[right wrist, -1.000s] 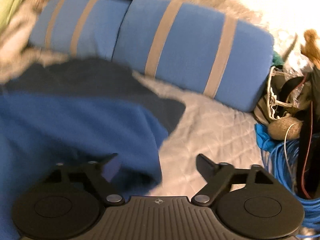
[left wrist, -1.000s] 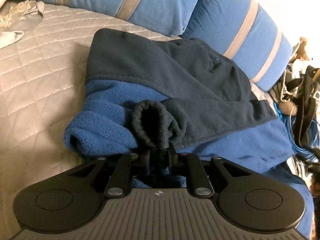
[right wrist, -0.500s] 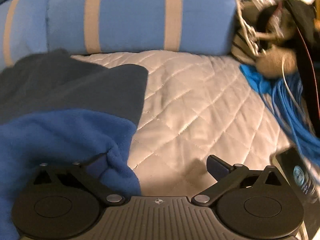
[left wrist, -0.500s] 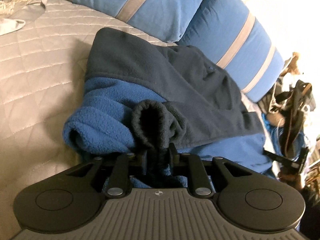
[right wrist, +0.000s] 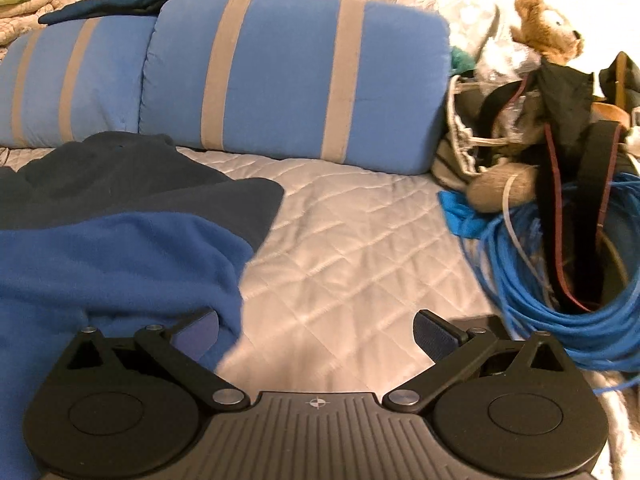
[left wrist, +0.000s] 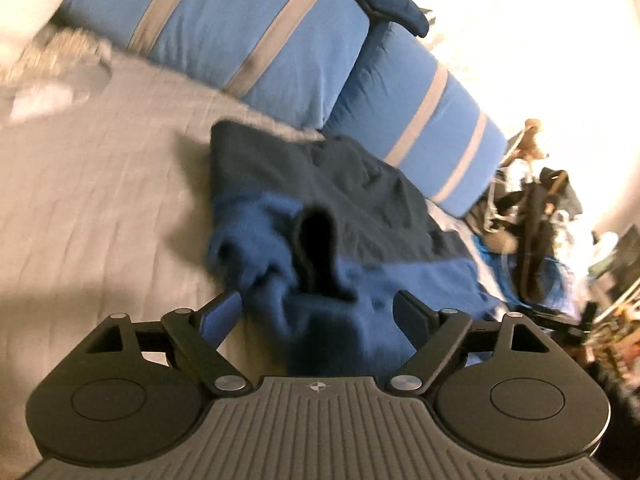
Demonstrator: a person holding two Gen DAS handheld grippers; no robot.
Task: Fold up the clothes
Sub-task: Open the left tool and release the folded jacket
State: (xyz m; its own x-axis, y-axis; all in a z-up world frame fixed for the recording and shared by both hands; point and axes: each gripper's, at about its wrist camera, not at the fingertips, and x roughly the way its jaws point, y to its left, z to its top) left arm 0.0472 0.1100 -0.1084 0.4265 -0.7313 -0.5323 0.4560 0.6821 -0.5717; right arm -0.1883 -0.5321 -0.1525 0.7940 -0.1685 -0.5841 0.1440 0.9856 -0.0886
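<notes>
Where fleece lies, tongs tilted downward

Left wrist view is motion-smeared: the pale lacy fabric heap at the bed's far left is unreadable. The two-tone blue fleece garment has its near hem hidden behind the tool body. In the right wrist view its left part runs off the frame edge. A flat black object sits mostly hidden behind the right tool's finger; can't identify it. The blue cable coil is cut at right.
</notes>
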